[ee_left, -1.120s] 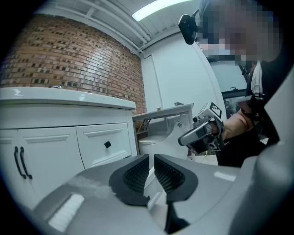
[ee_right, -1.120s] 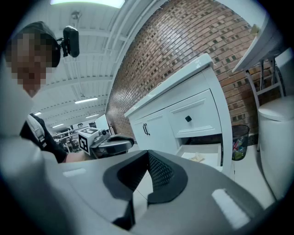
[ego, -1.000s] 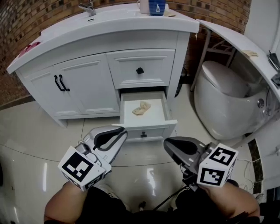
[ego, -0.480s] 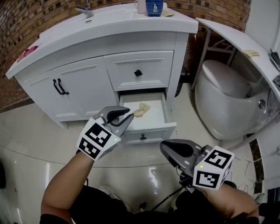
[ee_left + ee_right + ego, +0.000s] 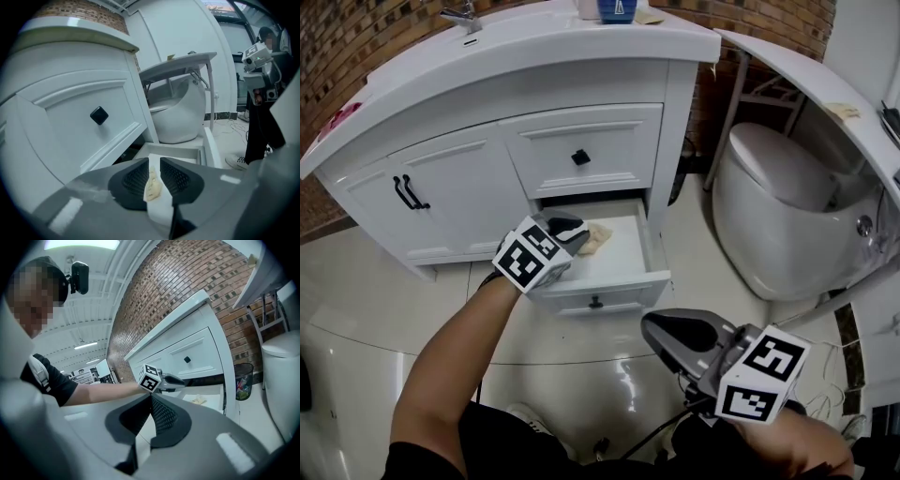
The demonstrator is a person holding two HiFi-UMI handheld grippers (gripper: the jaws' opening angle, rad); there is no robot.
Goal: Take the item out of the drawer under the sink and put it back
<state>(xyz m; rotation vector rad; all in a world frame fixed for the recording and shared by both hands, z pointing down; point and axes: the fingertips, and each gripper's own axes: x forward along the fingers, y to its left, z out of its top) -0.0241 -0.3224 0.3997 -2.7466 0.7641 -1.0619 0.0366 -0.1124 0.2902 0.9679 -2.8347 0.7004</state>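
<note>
The bottom drawer of the white sink cabinet stands pulled out. A small crumpled beige item lies on its white floor. My left gripper reaches into the drawer from the left, its tips right at the item. In the left gripper view the jaws stand slightly apart, open, with the item showing in the narrow gap between the pads. My right gripper hangs low over the floor tiles in front of the drawer, shut and holding nothing; its own view looks toward the drawer and the item.
Above the open drawer is a shut drawer with a black knob; cabinet doors are to its left. A white toilet stands to the right, under a curved white counter. A waste bin sits between cabinet and toilet.
My left gripper has moved forward from above the floor tiles into the open drawer, up to the item. The right gripper has stayed about where it was.
</note>
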